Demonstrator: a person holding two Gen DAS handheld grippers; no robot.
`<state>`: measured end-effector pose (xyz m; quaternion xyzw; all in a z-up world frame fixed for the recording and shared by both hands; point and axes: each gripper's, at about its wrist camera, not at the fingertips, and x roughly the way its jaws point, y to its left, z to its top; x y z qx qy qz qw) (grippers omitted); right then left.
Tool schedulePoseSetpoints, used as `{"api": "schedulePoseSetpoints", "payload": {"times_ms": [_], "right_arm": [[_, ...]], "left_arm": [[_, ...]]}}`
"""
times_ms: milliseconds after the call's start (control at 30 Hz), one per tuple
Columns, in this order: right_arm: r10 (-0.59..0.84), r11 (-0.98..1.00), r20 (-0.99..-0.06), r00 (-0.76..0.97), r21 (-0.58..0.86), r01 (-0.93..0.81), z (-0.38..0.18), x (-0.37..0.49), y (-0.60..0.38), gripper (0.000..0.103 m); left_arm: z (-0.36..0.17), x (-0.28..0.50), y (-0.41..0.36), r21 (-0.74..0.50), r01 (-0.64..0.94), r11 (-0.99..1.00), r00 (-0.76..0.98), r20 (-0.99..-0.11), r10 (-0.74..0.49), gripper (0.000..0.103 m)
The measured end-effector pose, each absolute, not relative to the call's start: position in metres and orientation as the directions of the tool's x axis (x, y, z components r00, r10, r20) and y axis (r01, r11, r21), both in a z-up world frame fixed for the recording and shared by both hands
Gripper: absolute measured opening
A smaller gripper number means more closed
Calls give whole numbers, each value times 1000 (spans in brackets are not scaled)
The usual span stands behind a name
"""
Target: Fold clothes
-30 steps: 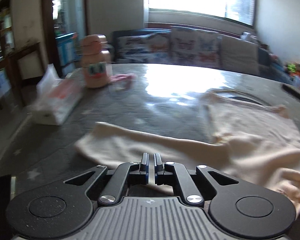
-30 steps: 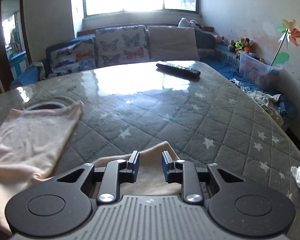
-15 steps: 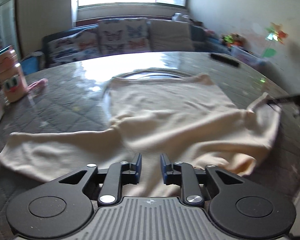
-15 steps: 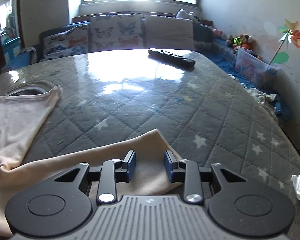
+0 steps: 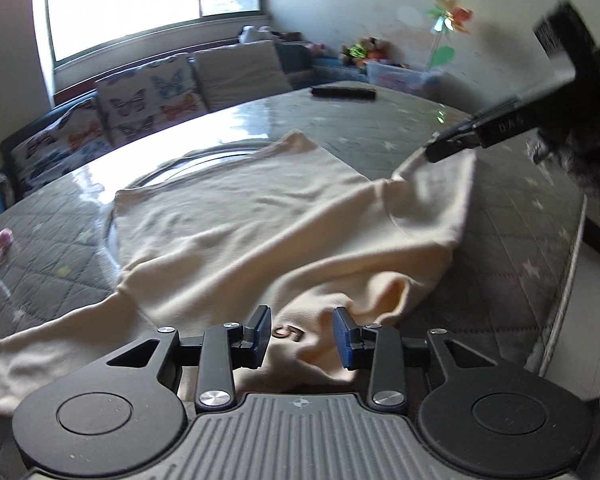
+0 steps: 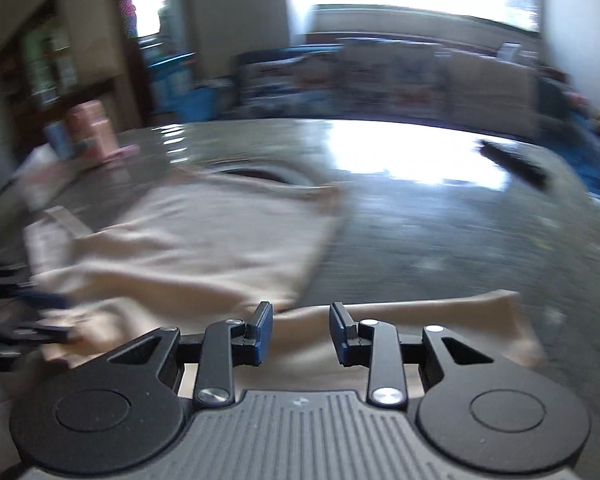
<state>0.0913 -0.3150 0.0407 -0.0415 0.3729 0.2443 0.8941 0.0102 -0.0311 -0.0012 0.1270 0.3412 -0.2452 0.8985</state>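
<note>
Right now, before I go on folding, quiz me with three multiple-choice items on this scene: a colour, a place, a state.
1. The garment is: A cream; B blue; C red.
2. The black remote lies: A on the garment; B on the grey cover beyond it; C on the floor.
3. The garment is: A folded in a neat stack; B hanging up; C spread out, rumpled.

Answers: 1 A, the cloth shows cream in both views. 2 B, it rests on bare cover past the neckline. 3 C, body and sleeves lie open with creases.
</note>
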Motion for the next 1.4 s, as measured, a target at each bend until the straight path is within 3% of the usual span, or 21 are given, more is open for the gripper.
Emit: {"api": "schedulePoseSetpoints", "payload": {"times_ms": [133,267,400,500,533,633,867,1067,1133,1200,1400], "right_arm": [[526,778,-695,490,160,-608,43,79,-276,31],[575,692,-721,386,176,-700,32,66,-242,38],[551,656,-762,340,144,-741,13,54,-217,38],[517,658,-777,360,92,-747,6,47,-211,31],[514,659,-776,364,86,-748,6,45,-212,20],[512,662,-773,375,77,-745,13,40,-216,5],[520,588,-804,288,93,-803,18,19,-221,4],[575,573,-774,263,152,-805,34,27,-228,16],[586,584,-759,284,153,-797,40,33,-230,28],[574,621,-743,344,121,-774,42,47,-230,33],[529,714,-730,434,106,-692,26,87,-227,38]], "left_arm": [[-8,13,-34,79,532,843,645,-683,-343,35],[-11,13,-33,79,539,838,647,-676,-352,12],[-8,11,-32,76,533,842,664,-655,-361,5],[-2,7,-30,73,531,844,676,-636,-371,3],[1,6,-29,74,532,843,680,-631,-374,2],[7,-1,-26,60,546,836,676,-620,-398,2],[0,-13,-25,32,586,810,619,-663,-421,2],[11,-8,-10,28,557,830,637,-655,-406,6],[18,-1,-5,41,529,847,666,-638,-386,6],[21,14,2,35,475,879,694,-630,-349,6],[14,70,10,-28,335,942,726,-629,-277,6]]}}
